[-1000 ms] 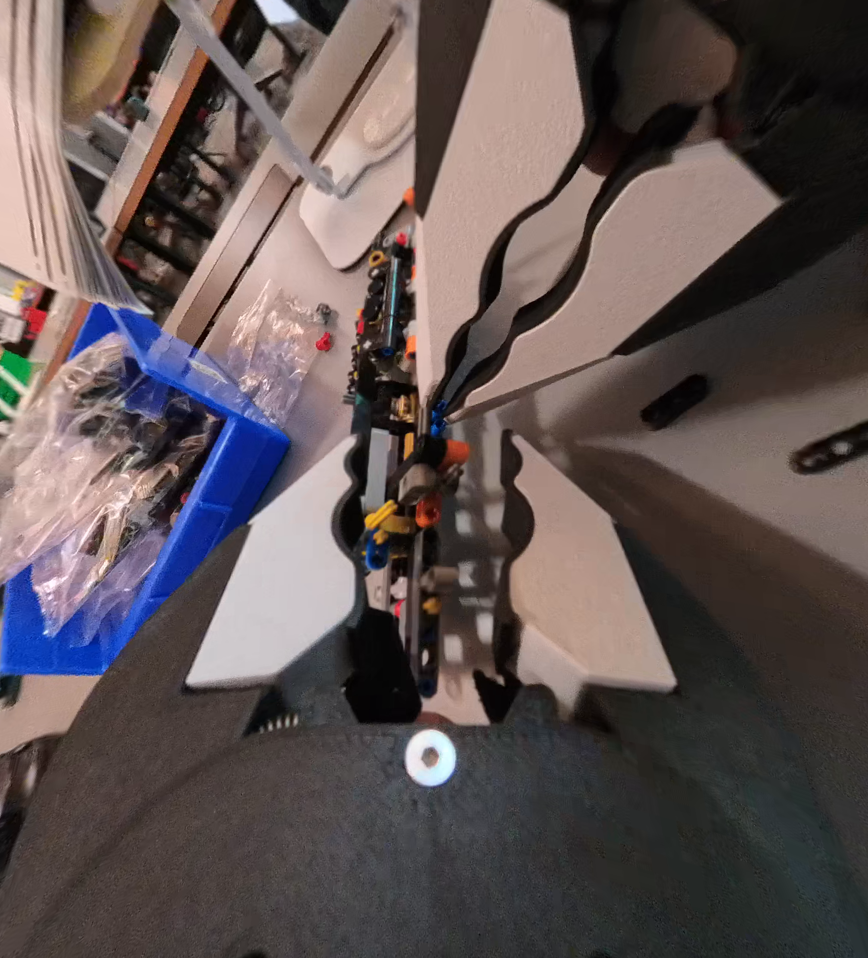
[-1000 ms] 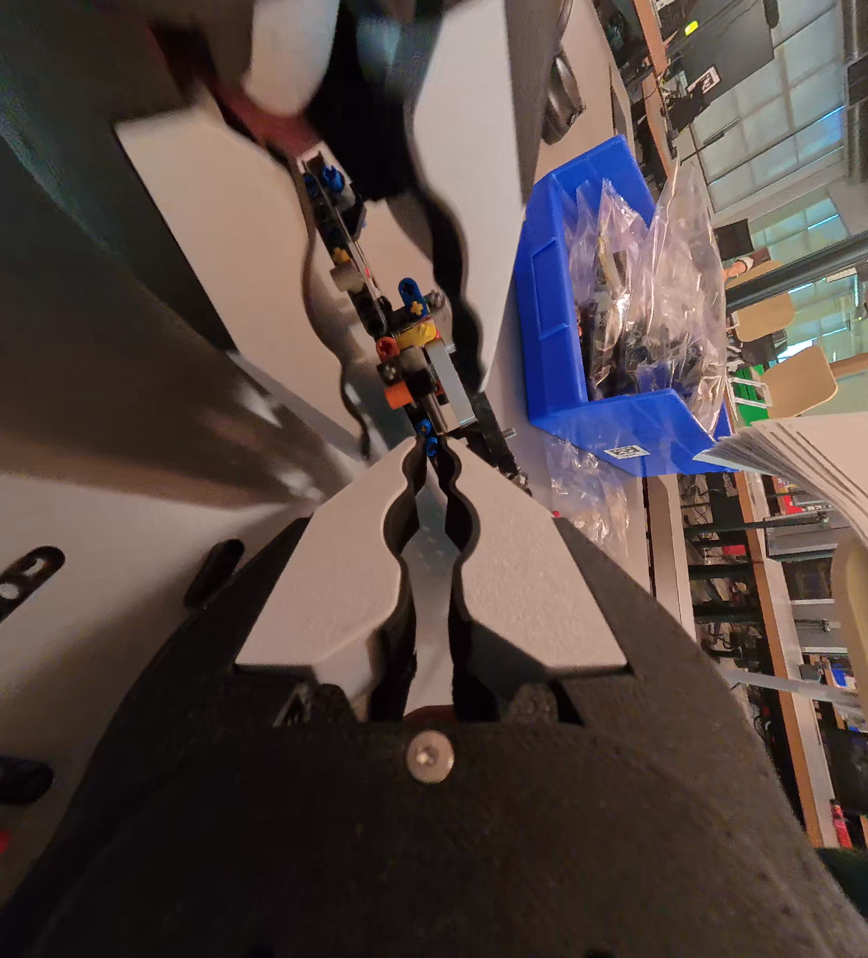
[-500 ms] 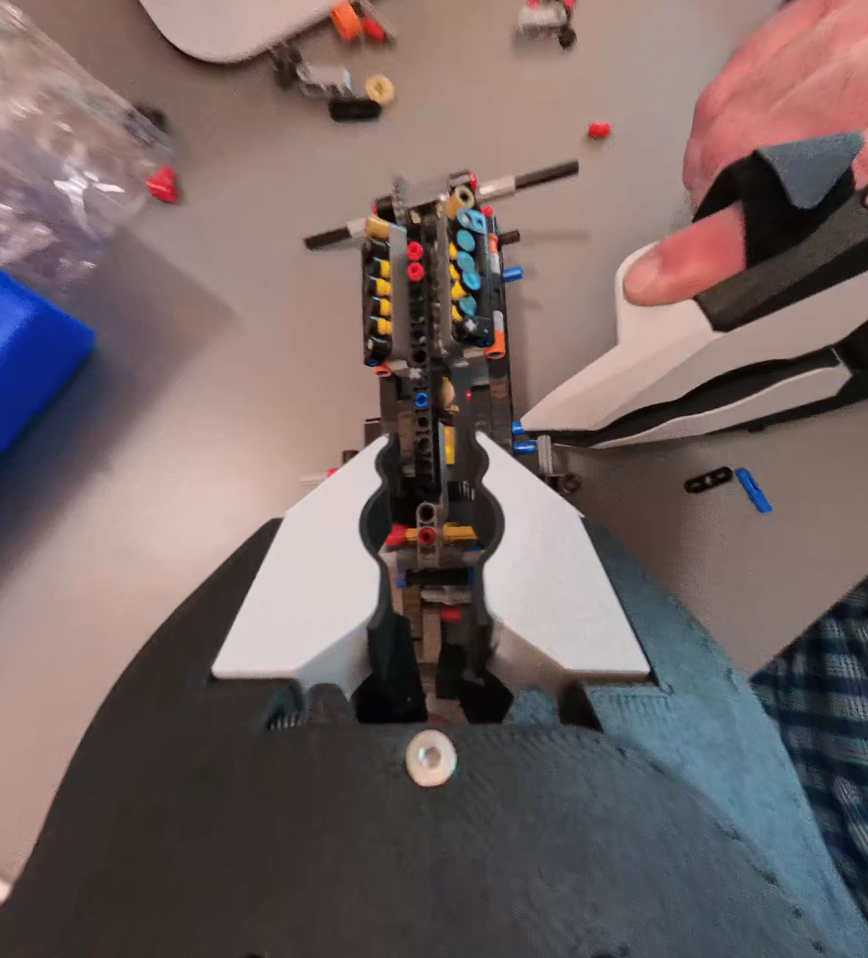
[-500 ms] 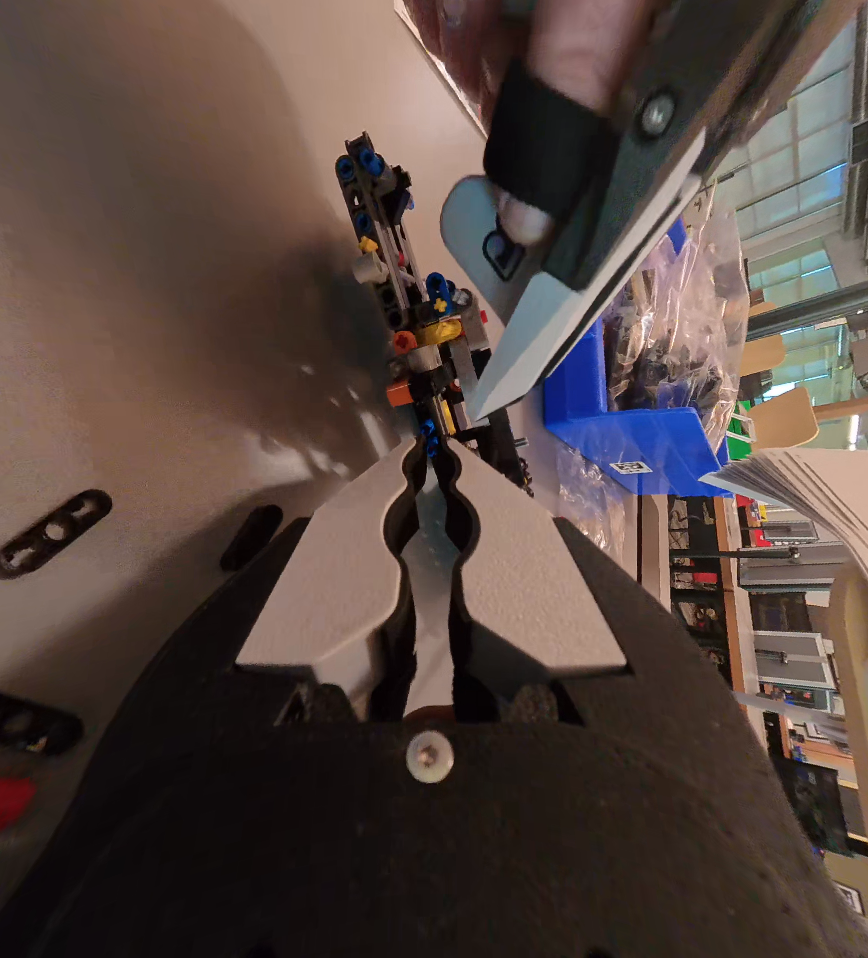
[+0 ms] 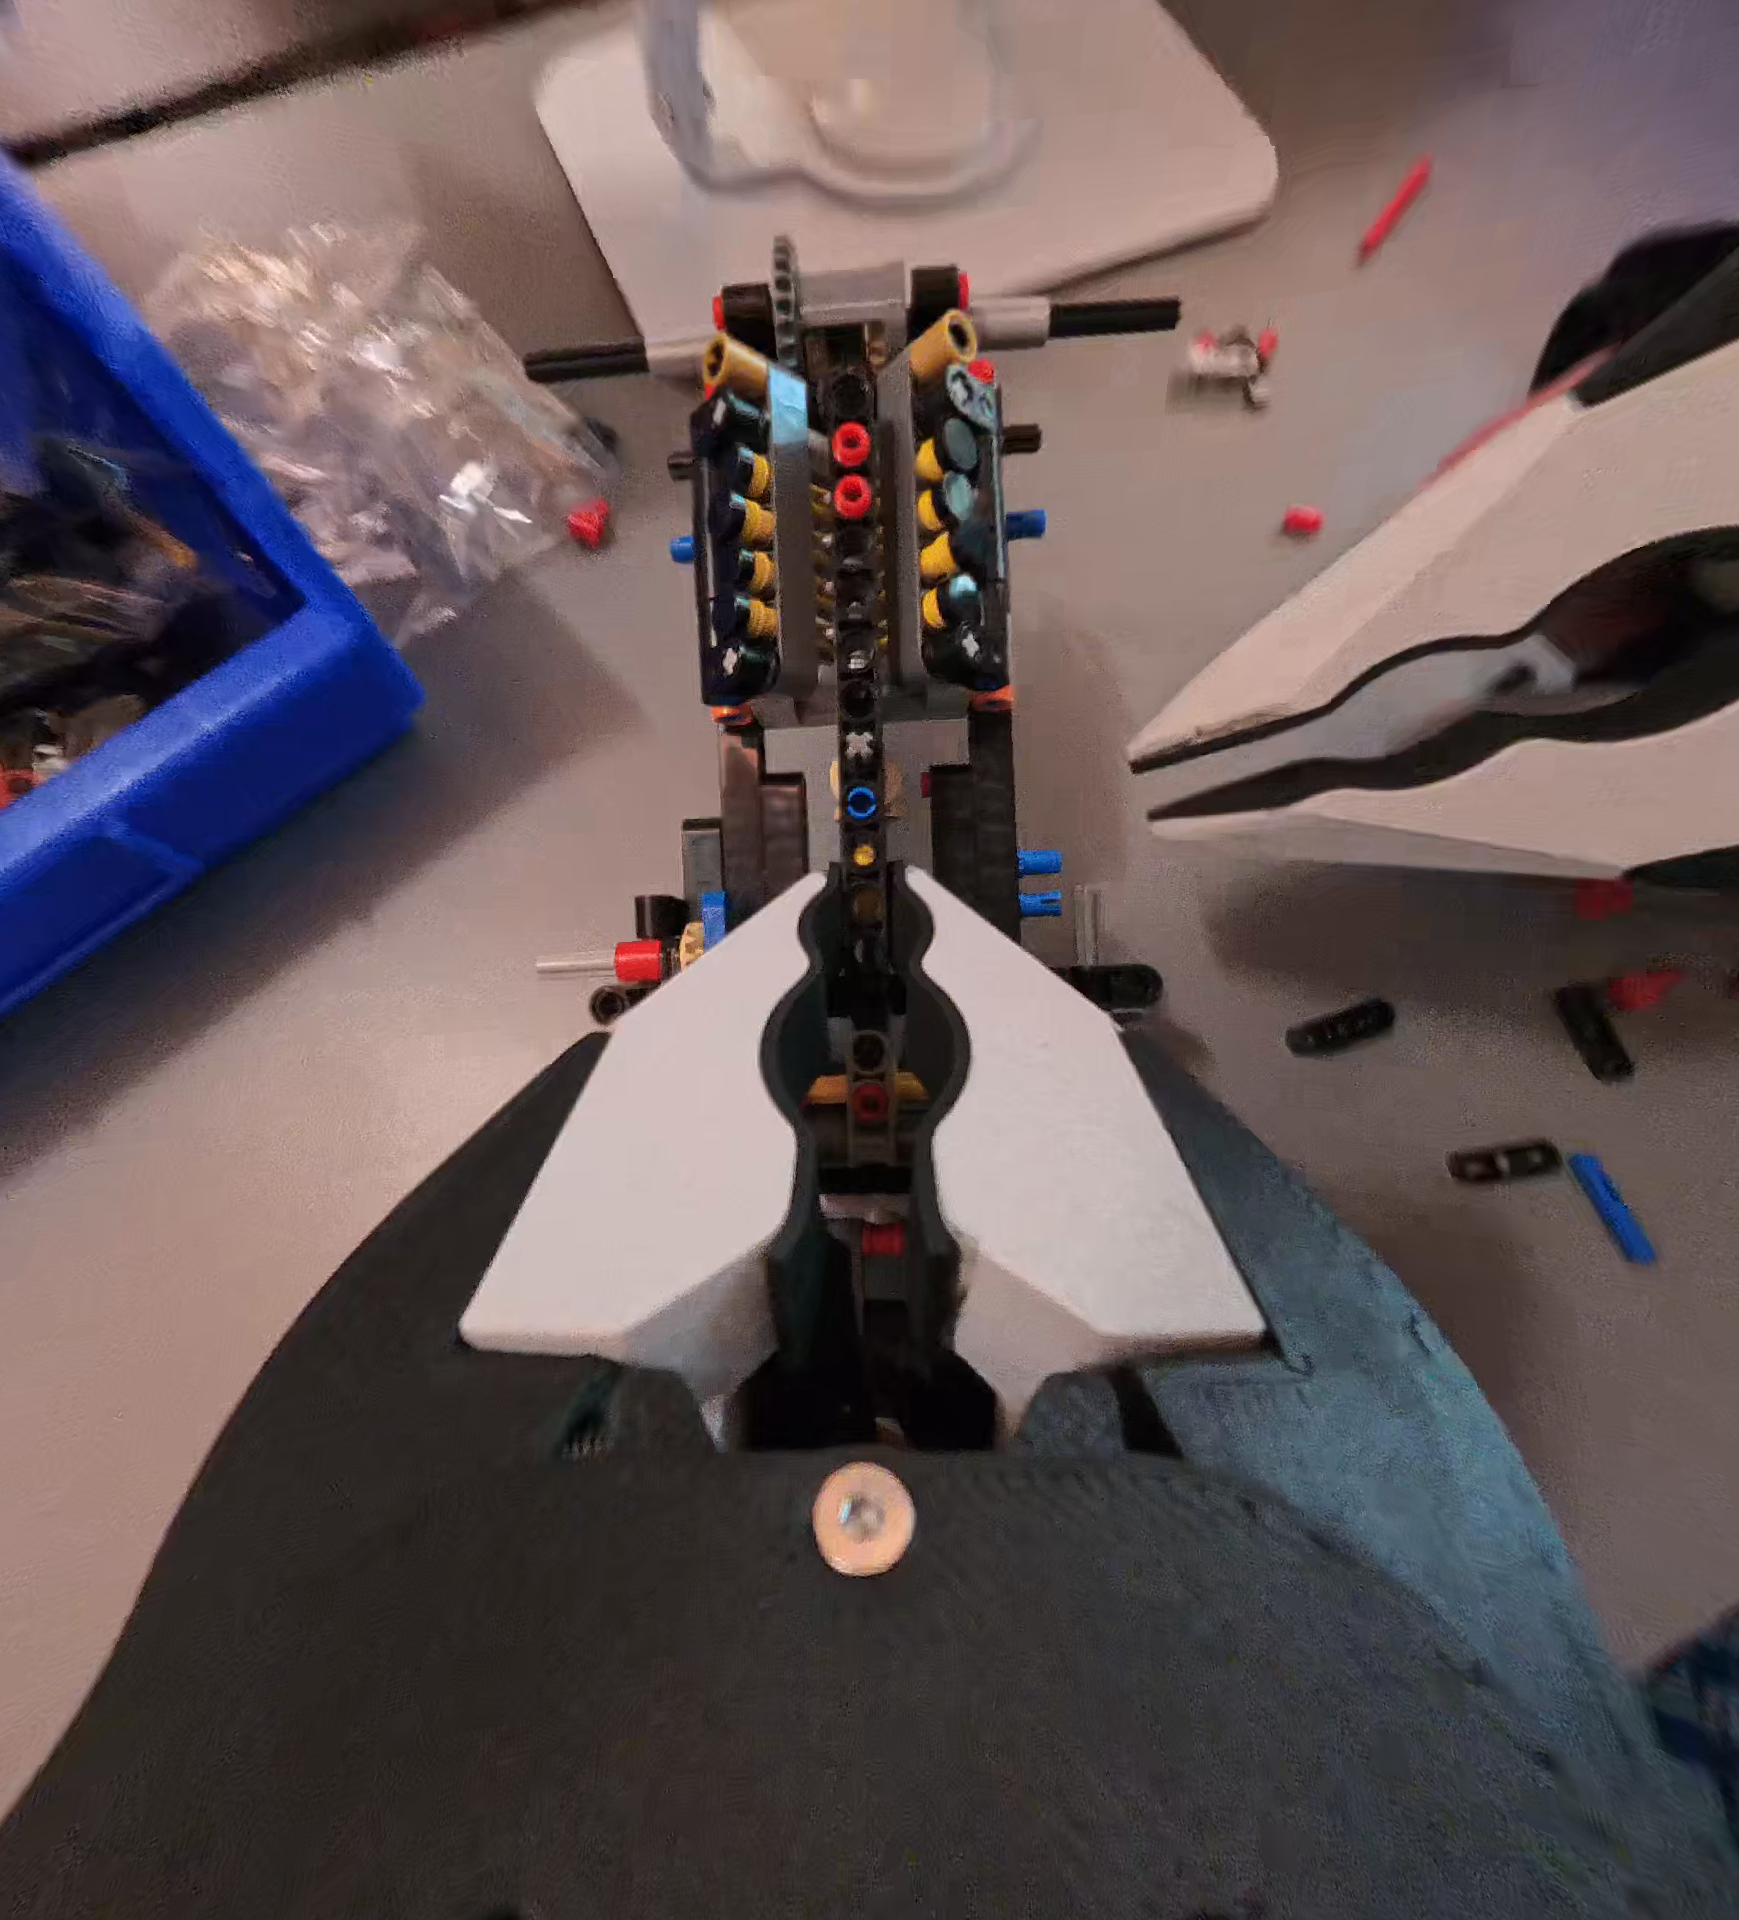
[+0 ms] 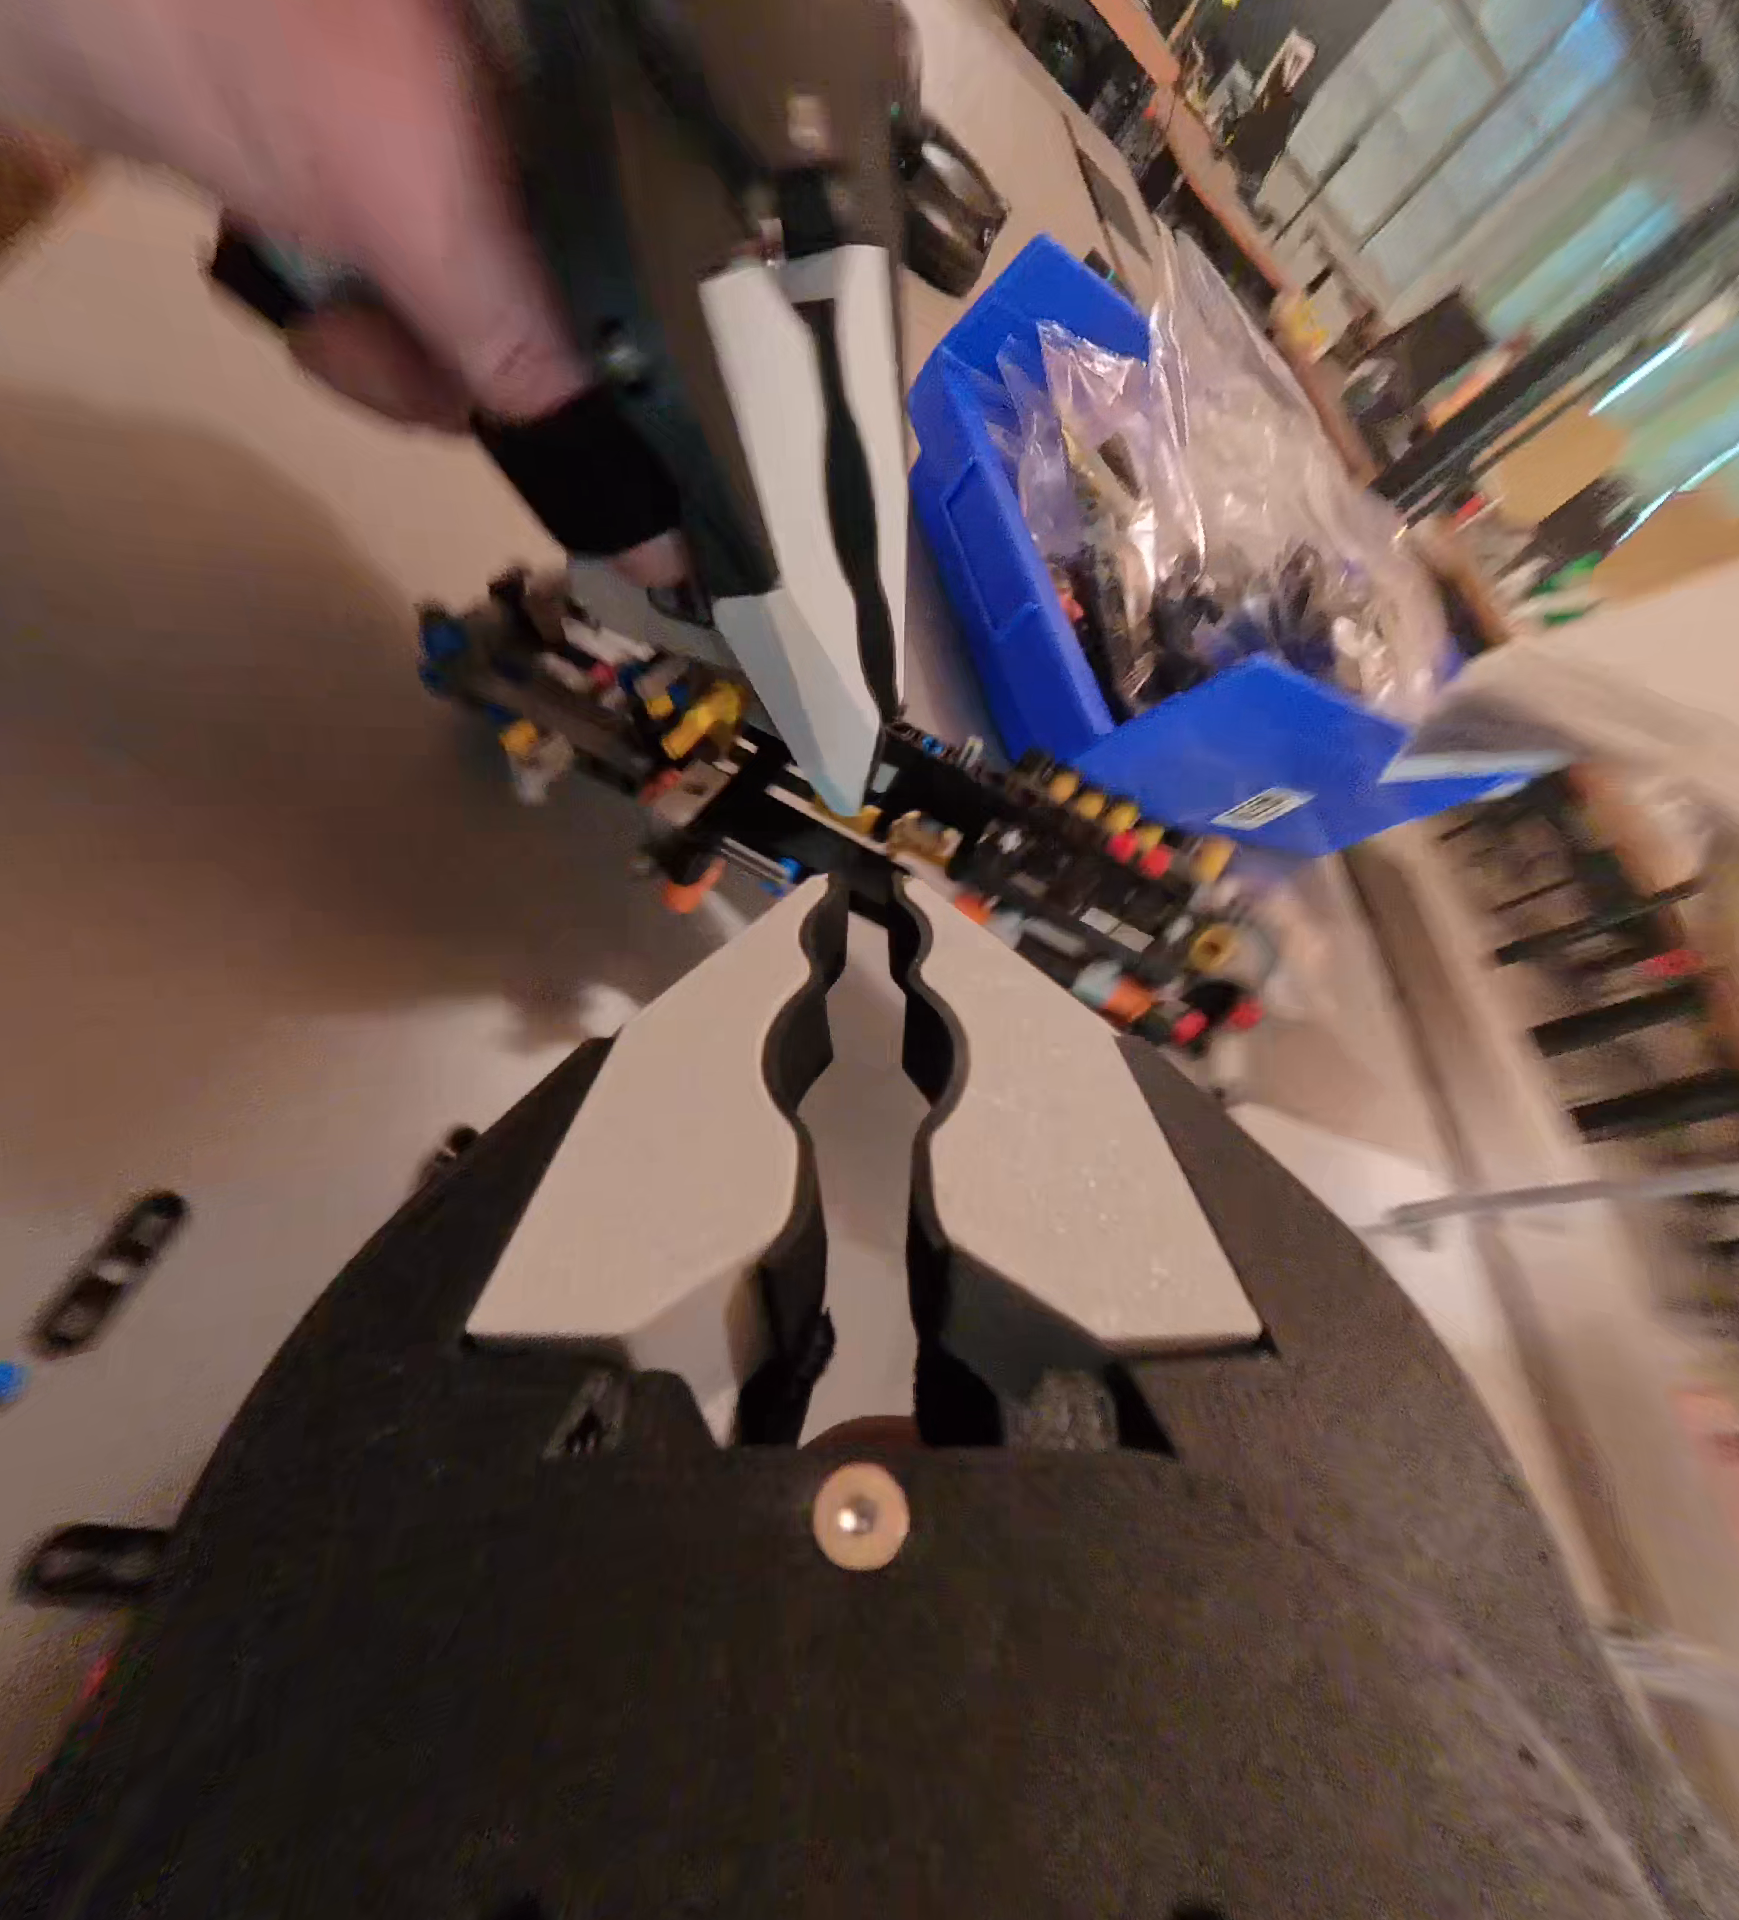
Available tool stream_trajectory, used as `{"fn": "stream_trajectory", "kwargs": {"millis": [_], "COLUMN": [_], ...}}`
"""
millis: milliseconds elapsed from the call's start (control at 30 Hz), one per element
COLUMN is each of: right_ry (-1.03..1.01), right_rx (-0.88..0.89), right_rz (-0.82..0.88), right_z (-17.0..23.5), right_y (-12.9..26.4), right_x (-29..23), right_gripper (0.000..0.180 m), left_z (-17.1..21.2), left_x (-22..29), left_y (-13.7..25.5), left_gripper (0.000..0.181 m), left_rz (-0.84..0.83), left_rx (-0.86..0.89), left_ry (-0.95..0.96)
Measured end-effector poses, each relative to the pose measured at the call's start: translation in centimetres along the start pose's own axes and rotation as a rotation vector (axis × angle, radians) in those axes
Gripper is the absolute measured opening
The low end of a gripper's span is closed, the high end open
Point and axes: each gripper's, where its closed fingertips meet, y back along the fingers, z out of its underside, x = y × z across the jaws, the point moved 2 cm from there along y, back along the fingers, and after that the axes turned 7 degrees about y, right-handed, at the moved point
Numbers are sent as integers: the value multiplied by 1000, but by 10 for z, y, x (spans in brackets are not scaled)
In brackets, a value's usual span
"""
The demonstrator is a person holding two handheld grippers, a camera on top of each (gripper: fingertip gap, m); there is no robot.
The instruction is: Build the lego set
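The lego assembly (image 5: 849, 540), a long black frame with yellow, red and teal pins, lies on the grey table and also shows in the right wrist view (image 6: 1052, 831). My left gripper (image 5: 865, 883) is shut on its central black beam at the near end; in the right wrist view (image 6: 849, 784) it points down onto the frame. My right gripper (image 6: 867, 883) is open by a narrow gap with nothing between its tips. It sits just short of the frame's side, to the right of two blue pins (image 5: 1036, 883) that stick out, as the left wrist view (image 5: 1145, 784) shows.
A blue bin (image 5: 221, 748) of bagged parts stands left of the assembly, with a loose plastic bag (image 5: 377, 416) beside it. A white stand base (image 5: 948, 156) lies behind. Black beams (image 5: 1338, 1023), a blue pin (image 5: 1608, 1205) and red bits (image 5: 1301, 520) are scattered on the right.
The left gripper, still holding the assembly, has turned to look down on it. The right gripper has drawn back from the frame's side, and the blue pin is gone from its tips.
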Motion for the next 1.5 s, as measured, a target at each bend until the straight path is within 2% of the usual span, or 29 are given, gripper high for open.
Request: {"fn": "stream_trajectory", "kwargs": {"millis": [100, 233, 400, 500, 867, 967, 1267, 1500], "right_ry": [-297, -710, -937, -1006, -1002, -972, -878, -798], "right_rx": [50, 180, 270, 320, 323, 308, 259, 281], "right_rz": [-42, -131, -202, -228, -238, -232, -213, -294], "right_z": [0, -5, -10, -14, -16, -16, -15, -20], "right_y": [3, 6, 7, 8, 7, 6, 3, 11], "right_x": [6, 16, 23, 25, 22, 20, 17, 20], "right_gripper": [3, 3, 9, 6, 1, 0, 1, 1], "left_z": [-17, -32, -41, -43, -41, -37, -36, -40], "left_x": [3, 5, 13, 18, 23, 21, 18, 22], "left_y": [12, 24, 35, 38, 38, 32, 33, 38], "left_gripper": [5, 5, 5, 5, 5, 6, 6, 6], "left_rz": [-51, -144, -207, -213, -223, -192, -348, -318], "left_rx": [172, 299, 365, 398, 446, 414, 380, 416], "left_ry": [-48, -78, -164, -179, -247, -207, -337, -340]}}
